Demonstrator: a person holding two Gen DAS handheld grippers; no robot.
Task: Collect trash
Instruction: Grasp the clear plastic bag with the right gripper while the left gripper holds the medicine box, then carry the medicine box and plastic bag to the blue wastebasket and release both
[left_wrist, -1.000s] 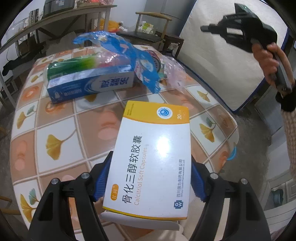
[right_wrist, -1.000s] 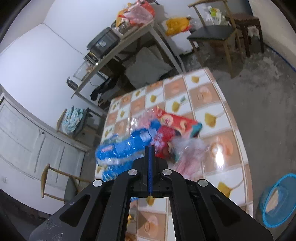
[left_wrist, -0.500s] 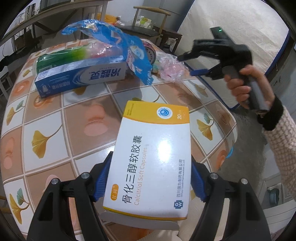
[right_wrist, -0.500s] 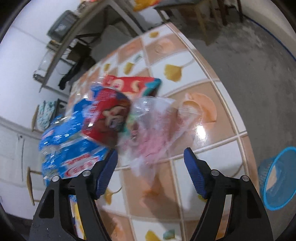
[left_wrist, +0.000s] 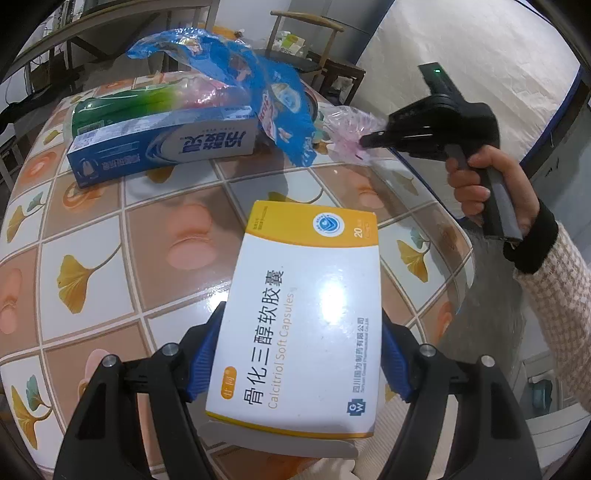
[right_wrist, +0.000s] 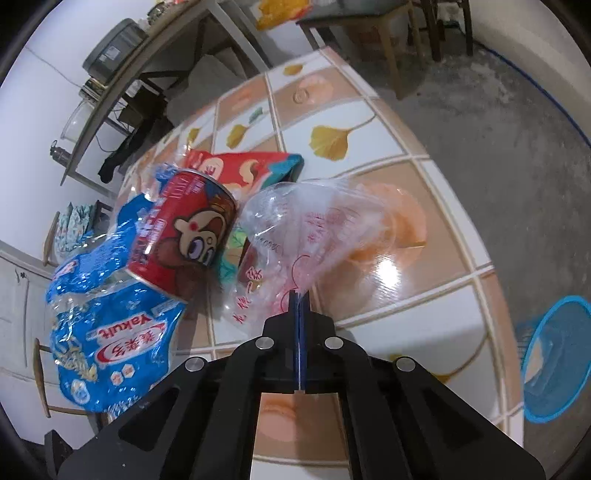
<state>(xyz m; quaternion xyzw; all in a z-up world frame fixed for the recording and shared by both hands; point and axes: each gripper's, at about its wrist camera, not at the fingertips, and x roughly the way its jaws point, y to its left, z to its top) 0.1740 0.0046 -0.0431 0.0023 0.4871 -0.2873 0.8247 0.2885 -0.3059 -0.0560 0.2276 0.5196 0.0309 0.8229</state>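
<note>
Now R hand-held gripper, wide open half a sec ago, has clenched on clear plastic bag on desk w/ other trash; L hand-held gripper still grasping medicine box; blue bin next, prob.

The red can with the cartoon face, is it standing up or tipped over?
Tipped over. The red can leans on its side among the wrappers on the table, its rim facing sideways.

A lived-in home: tiled dining table, wooden chair, cluttered shelf.
</note>
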